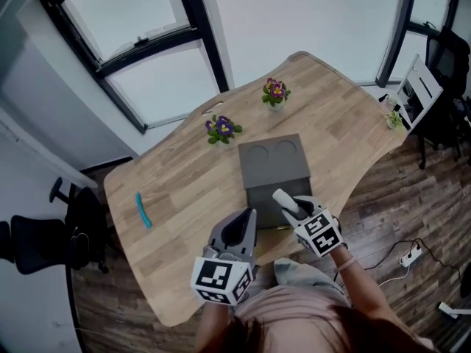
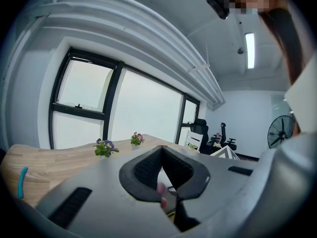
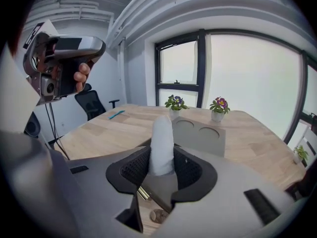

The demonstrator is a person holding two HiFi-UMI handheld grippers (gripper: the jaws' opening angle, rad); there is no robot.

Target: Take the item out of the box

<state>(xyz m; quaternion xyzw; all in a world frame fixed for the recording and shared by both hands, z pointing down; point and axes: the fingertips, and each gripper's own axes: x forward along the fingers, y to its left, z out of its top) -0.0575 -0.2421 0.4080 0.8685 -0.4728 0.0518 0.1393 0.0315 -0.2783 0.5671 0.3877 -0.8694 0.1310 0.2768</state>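
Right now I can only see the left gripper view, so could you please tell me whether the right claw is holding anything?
Observer: Yes, the right claw is shut on a white roll-shaped item, held upright.
Operator: Thank you. Where is the box?
Observer: The grey box sits on the table, just ahead of the right claw.
Operator: Is the item clear of it?
Observer: In the head view the item overlaps the box's near end; how high above it, I cannot tell.
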